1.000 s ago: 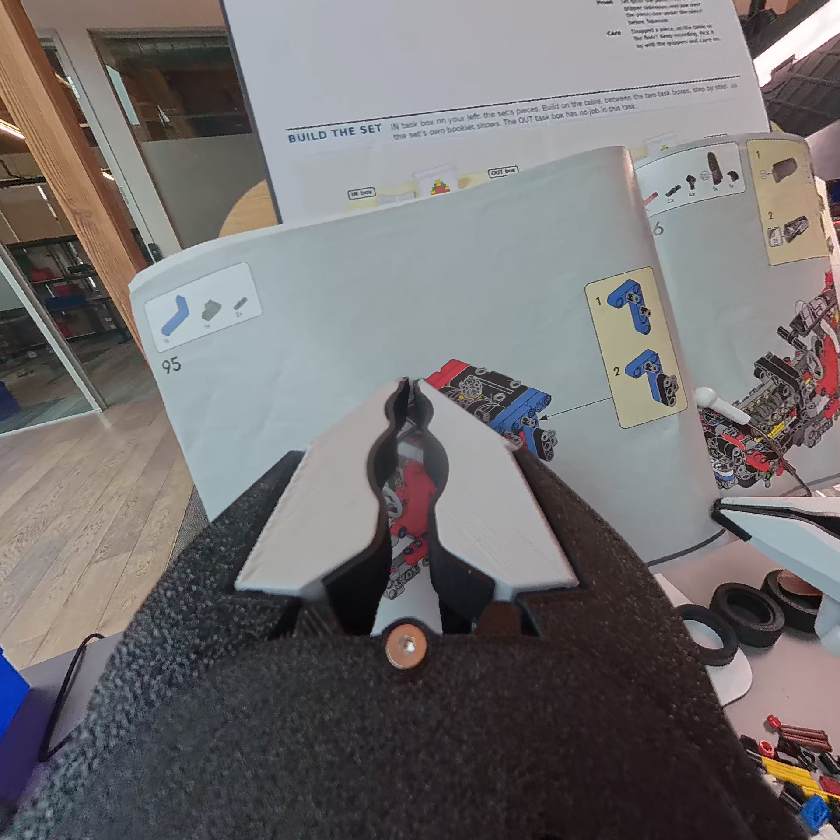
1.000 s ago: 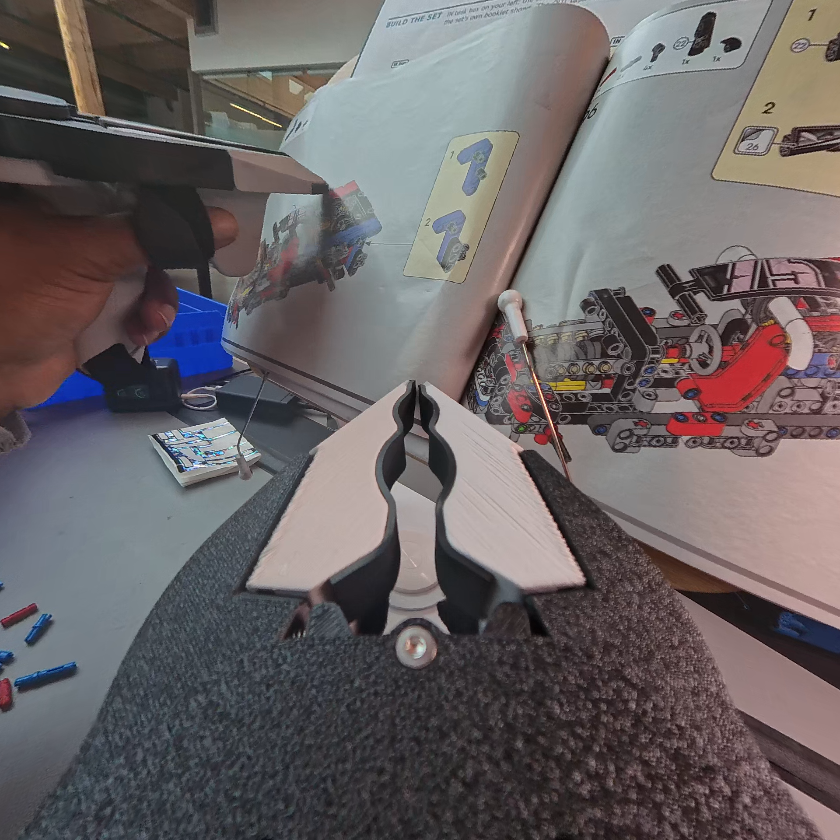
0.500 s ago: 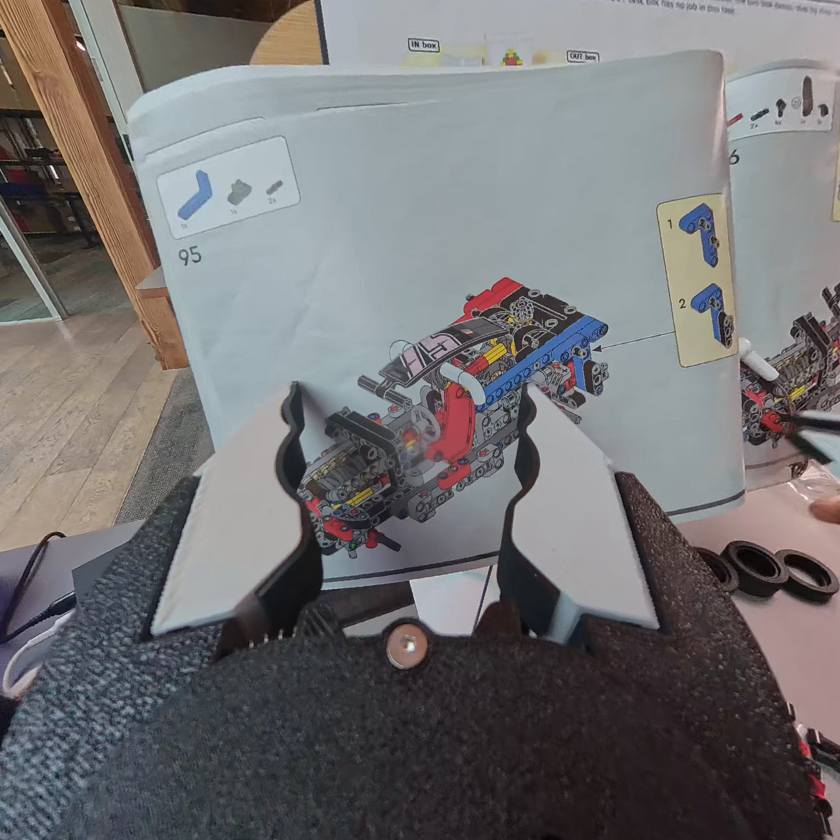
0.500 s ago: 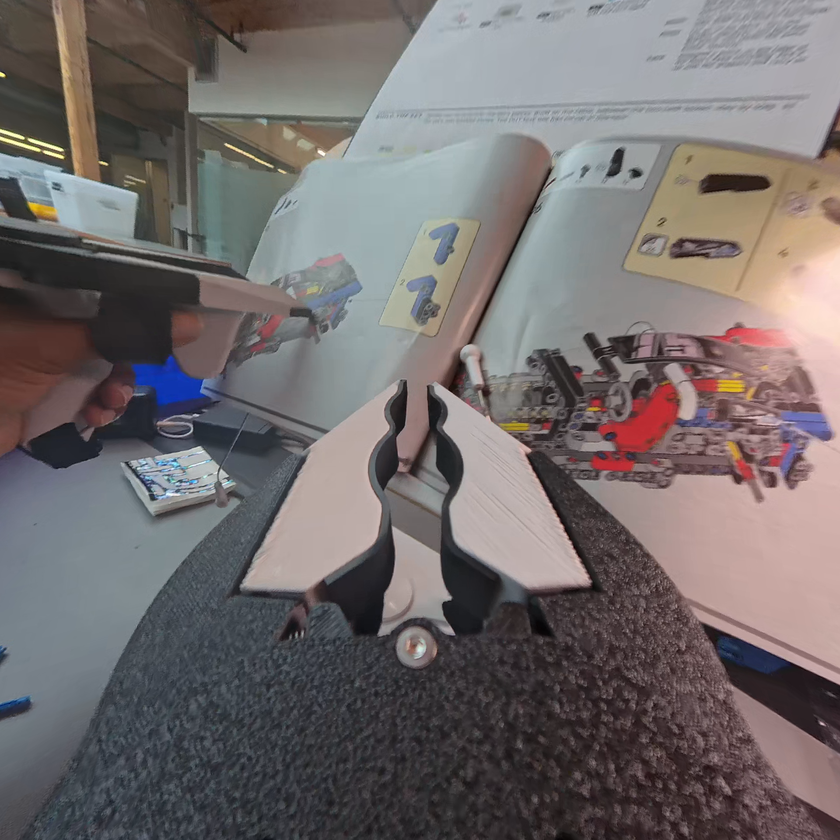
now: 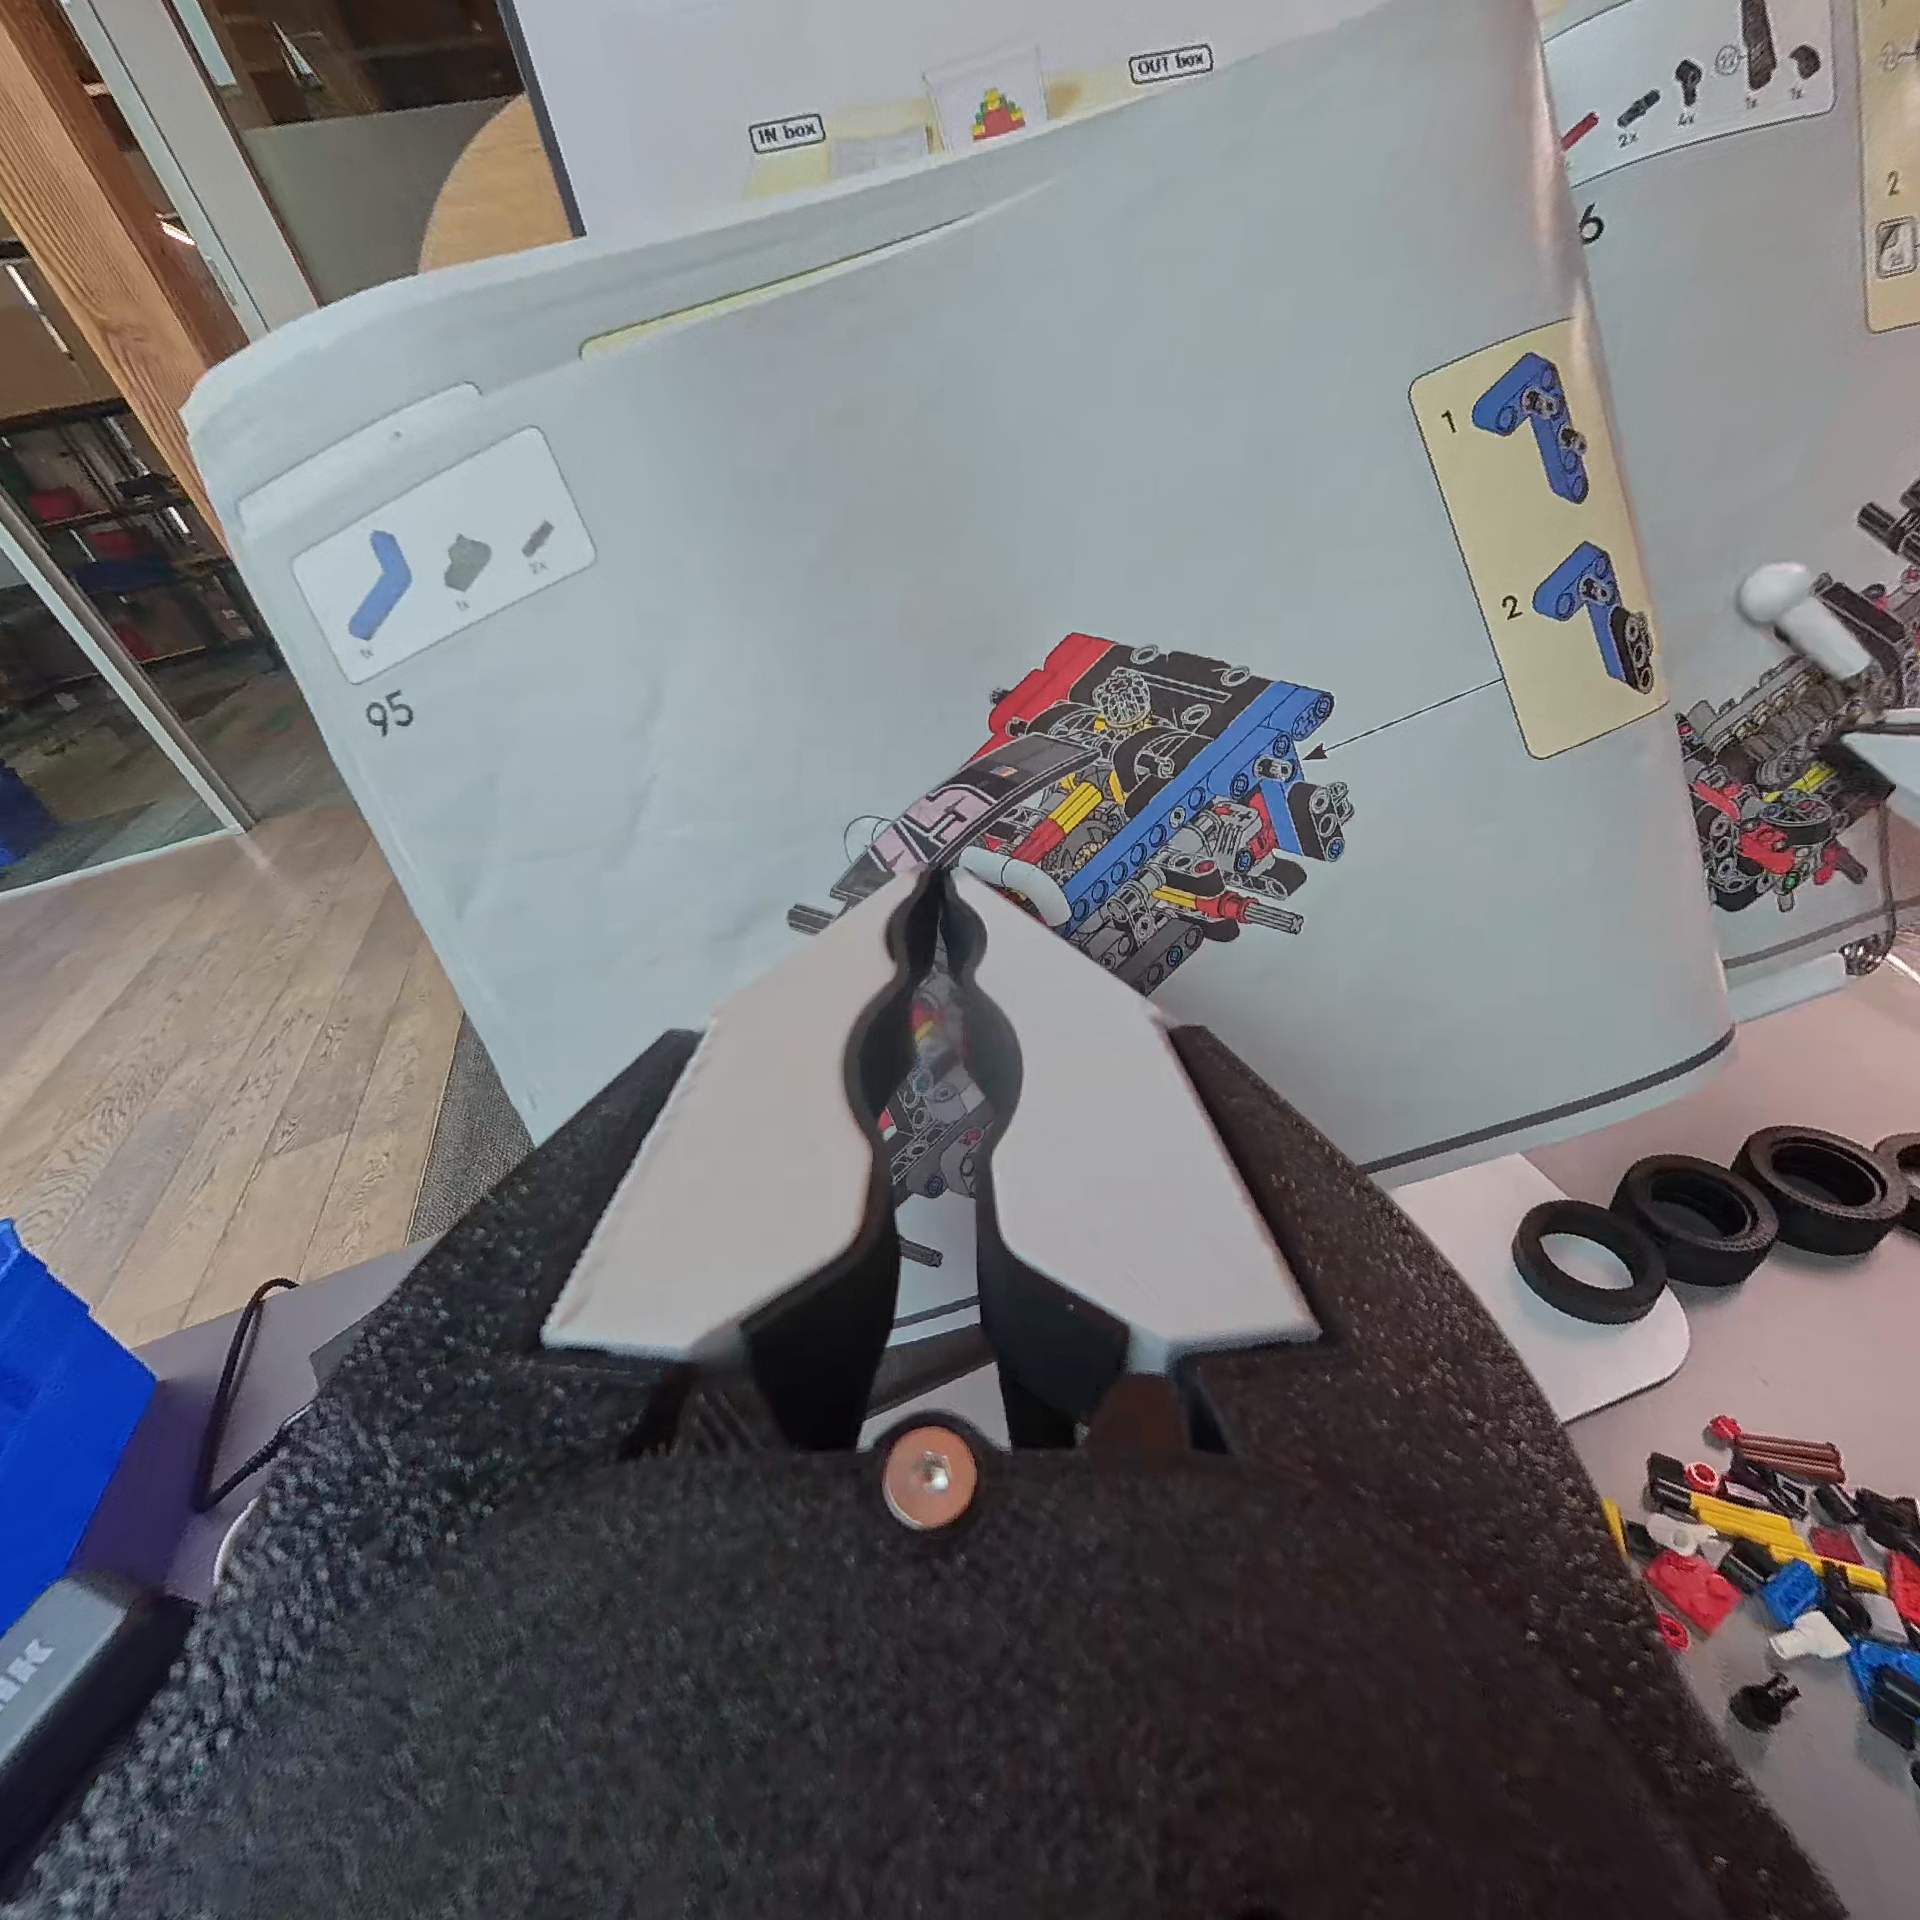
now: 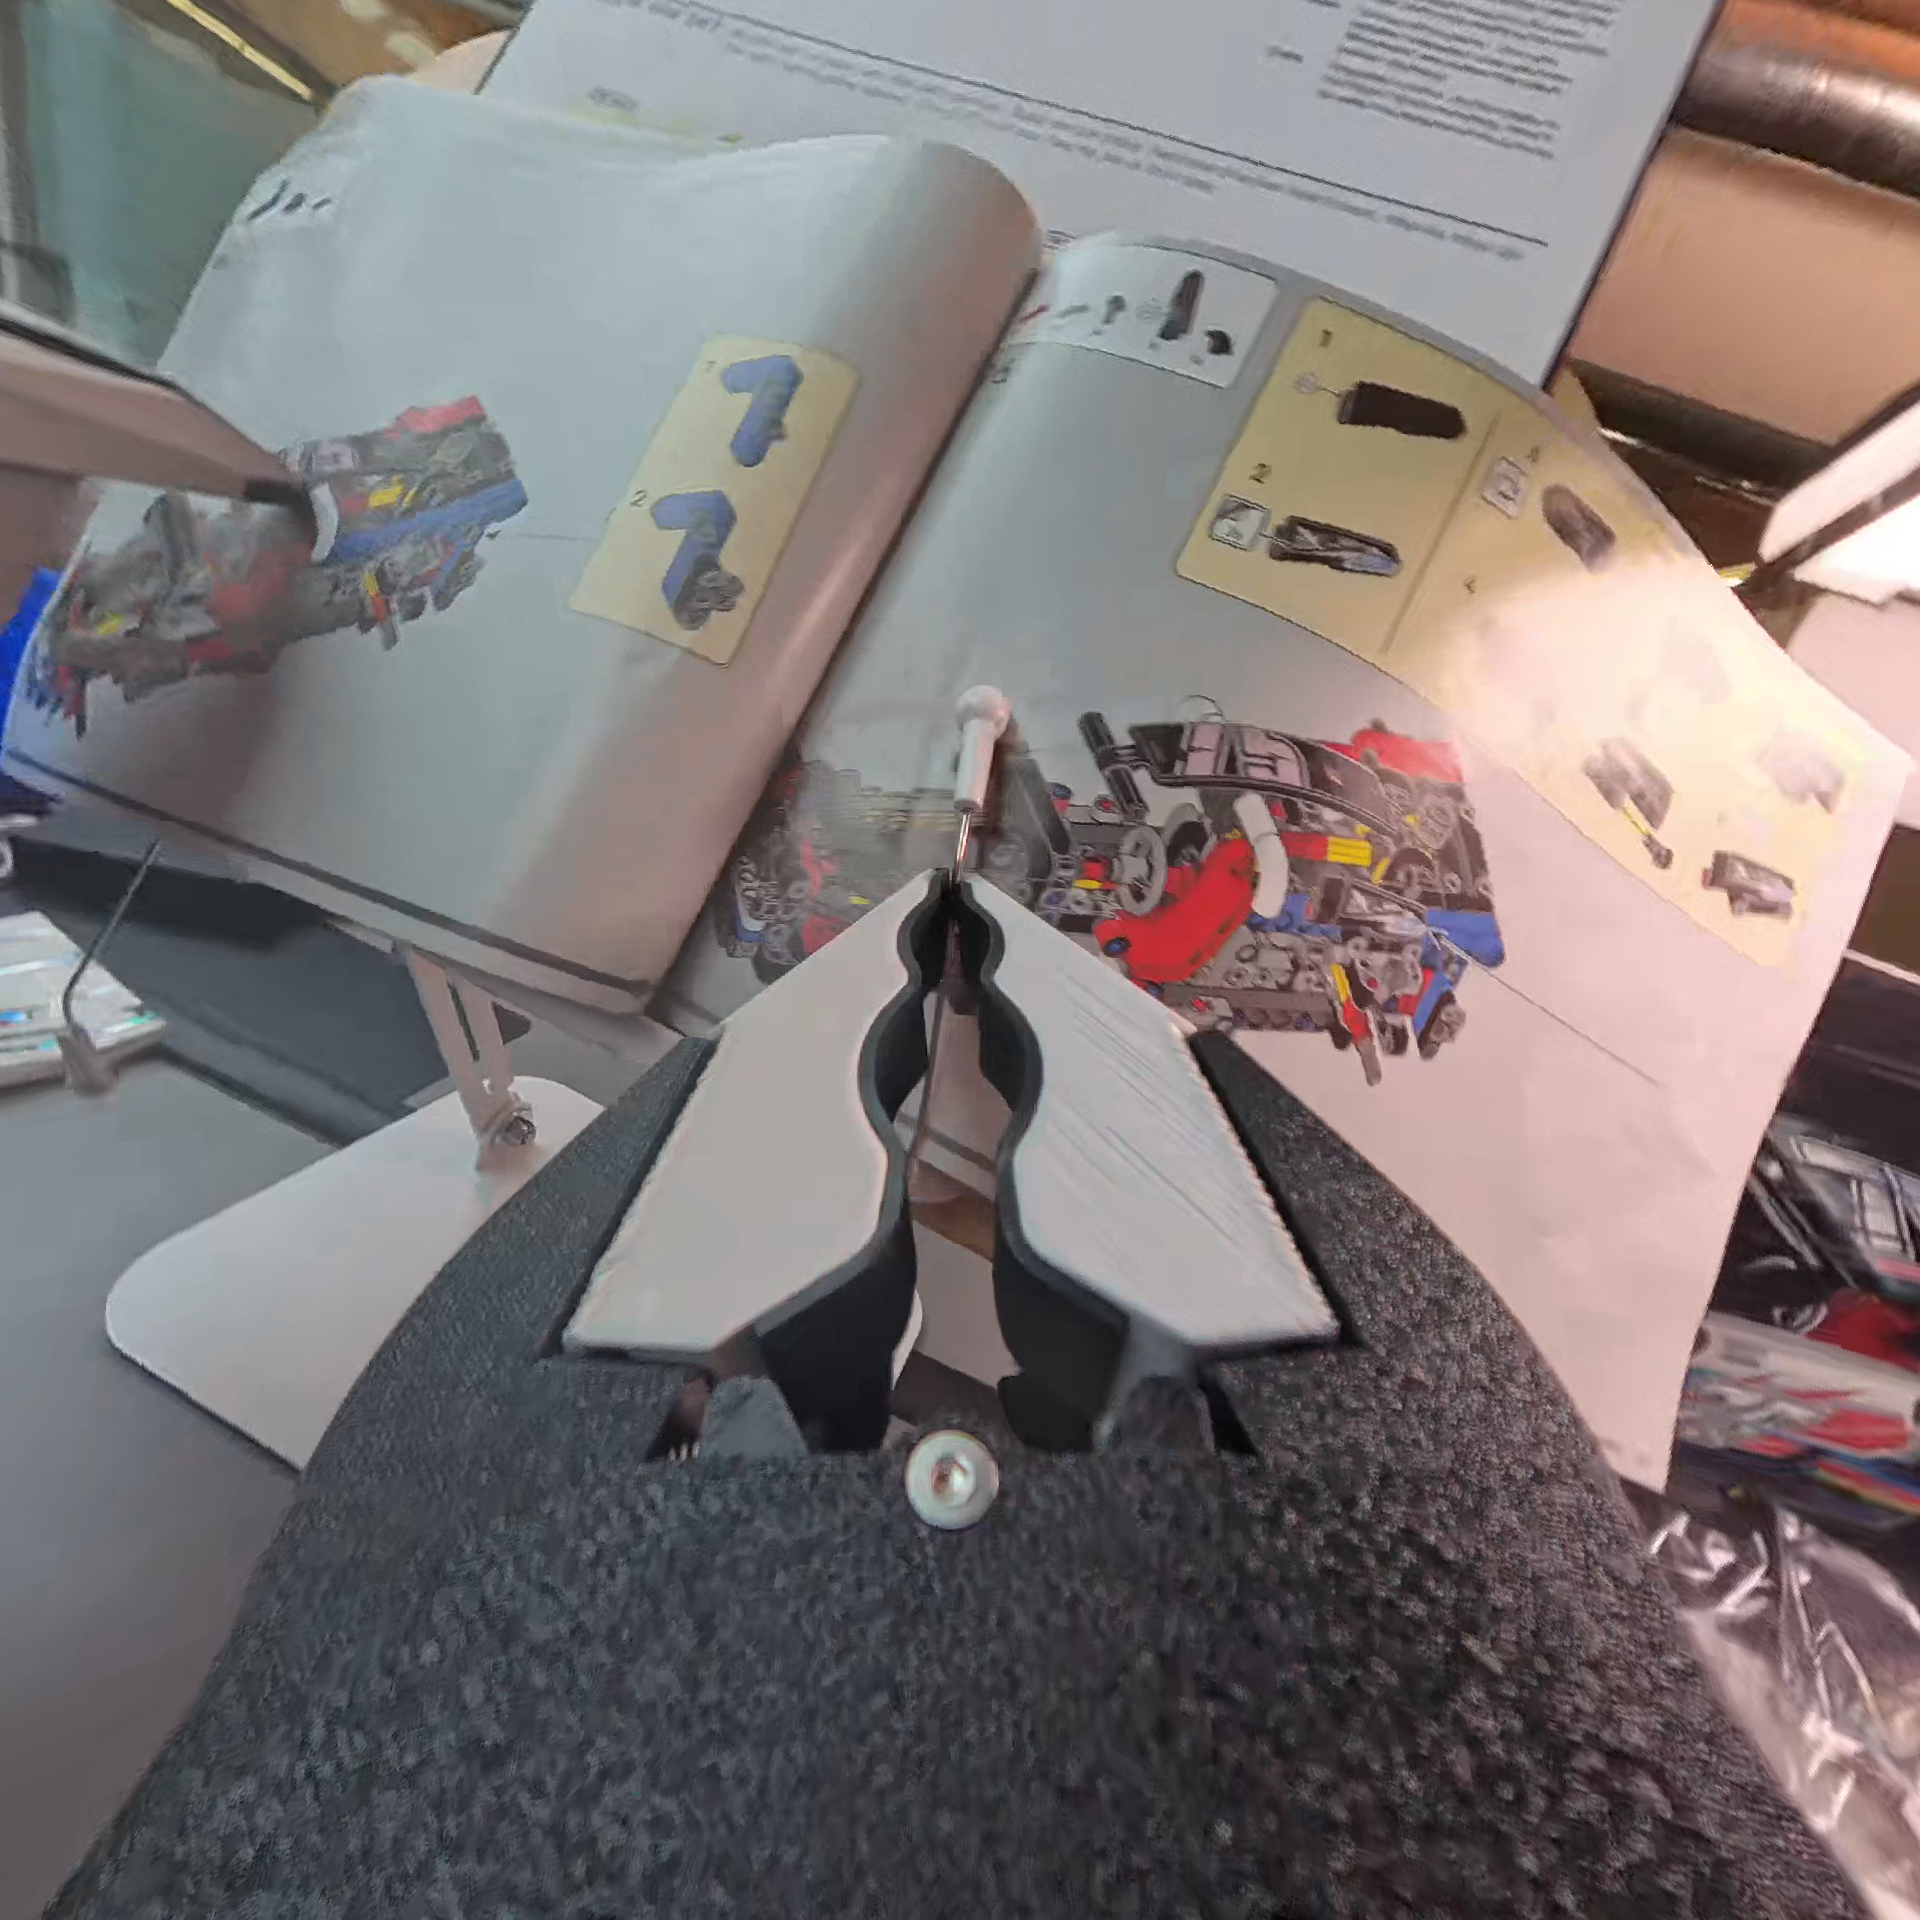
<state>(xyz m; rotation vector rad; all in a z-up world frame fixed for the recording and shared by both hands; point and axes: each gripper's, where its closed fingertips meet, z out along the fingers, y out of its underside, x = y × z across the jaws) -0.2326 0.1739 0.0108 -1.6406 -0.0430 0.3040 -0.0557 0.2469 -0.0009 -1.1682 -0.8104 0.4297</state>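
Observation:
An open building-instruction booklet (image 5: 935,520) stands on a white stand (image 5: 1558,1299). My left gripper (image 5: 940,878) is shut and empty, its tips at the model picture on the left page. In the right wrist view it comes in from the left (image 6: 296,497) and meets that page (image 6: 623,416). My right gripper (image 6: 951,883) is shut in front of the right page, just below the stand's page-holder wire with its white tip (image 6: 982,727). The wire shows through the gap between the jaws; I cannot tell whether they touch it. The right gripper's tip shows in the left wrist view (image 5: 1870,743).
Several black tyres (image 5: 1704,1226) lie by the stand's base plate (image 6: 312,1247). Loose small pieces (image 5: 1787,1558) lie at the front right. A blue bin (image 5: 52,1403) stands at the left. A white printed board (image 5: 831,62) stands behind the booklet. Plastic bags (image 6: 1818,1662) lie at the right. Left tips to right tips: about 20 cm.
My left gripper was shut, opened half a second ago, and is shut again at the left page. My right gripper stayed shut and moved right, now under the page-holder wire.

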